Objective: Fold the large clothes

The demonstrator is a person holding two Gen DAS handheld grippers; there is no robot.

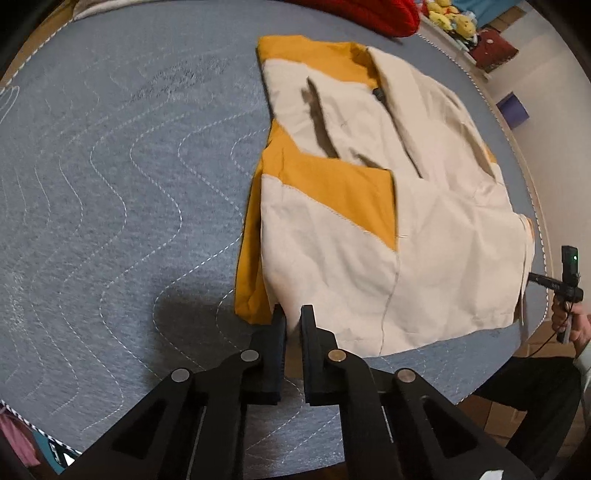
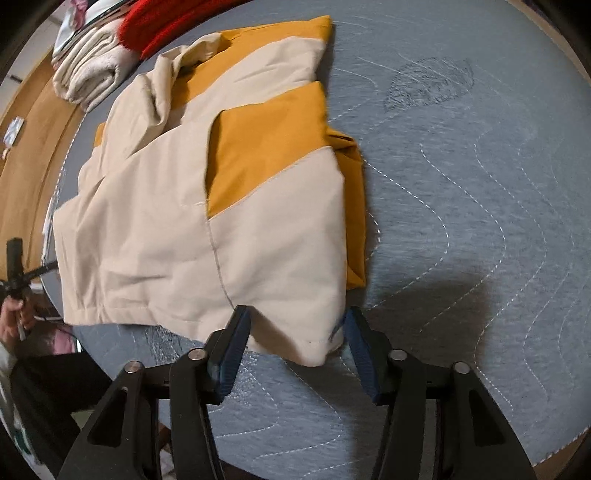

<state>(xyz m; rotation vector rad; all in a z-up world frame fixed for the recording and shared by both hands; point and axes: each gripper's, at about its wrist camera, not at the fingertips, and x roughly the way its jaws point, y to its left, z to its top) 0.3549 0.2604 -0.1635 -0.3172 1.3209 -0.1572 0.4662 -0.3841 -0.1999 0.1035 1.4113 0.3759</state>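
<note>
A cream and mustard-yellow garment (image 1: 369, 206) lies folded on the grey quilted pad (image 1: 110, 184), at the right in the left wrist view. It also shows in the right wrist view (image 2: 177, 229), left of centre. My left gripper (image 1: 293, 317) is nearly shut and pinches the garment's near left corner between its fingertips. My right gripper (image 2: 295, 325) is open, with its fingers either side of the garment's near hem corner, which lies loose between them.
A red knitted item (image 2: 177, 26) and a folded cream towel (image 2: 88, 74) lie at the pad's far edge. Plush toys (image 1: 450, 18) and a blue box (image 1: 511, 109) sit beyond it. A person's hand holds a black device (image 1: 569, 280) beside the pad. The pad (image 2: 480, 184) stretches to the right.
</note>
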